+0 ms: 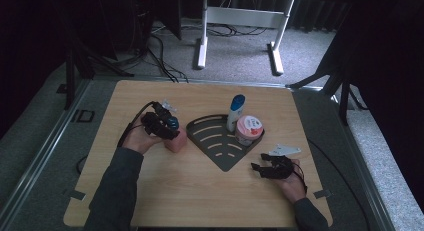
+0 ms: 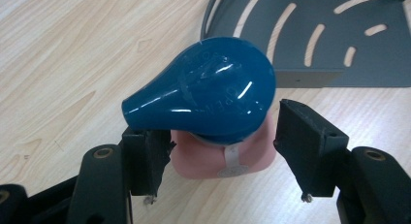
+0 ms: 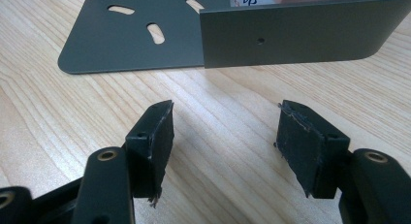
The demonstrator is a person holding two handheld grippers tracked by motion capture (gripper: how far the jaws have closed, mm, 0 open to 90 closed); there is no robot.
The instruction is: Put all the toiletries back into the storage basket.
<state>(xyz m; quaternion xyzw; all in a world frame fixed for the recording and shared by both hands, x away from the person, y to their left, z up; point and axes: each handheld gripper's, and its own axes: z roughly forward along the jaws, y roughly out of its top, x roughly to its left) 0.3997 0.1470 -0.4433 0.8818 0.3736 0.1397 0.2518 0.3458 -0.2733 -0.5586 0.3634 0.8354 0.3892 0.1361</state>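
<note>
Pink bottle [image 2: 220, 161], glossy blue bulbous cap, apparently between left claw's [image 2: 218, 151] parted jaws.

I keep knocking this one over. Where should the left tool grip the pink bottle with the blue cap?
Probably the pink bottle's body, just under the blue cap; the bulging, tapering cap looks slippery. Come level from its near side, as the left tool straddles it now.

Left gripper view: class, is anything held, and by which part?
Cannot be told: the left gripper brackets the pink bottle body under its blue cap, a gap showing at one jaw.
</note>
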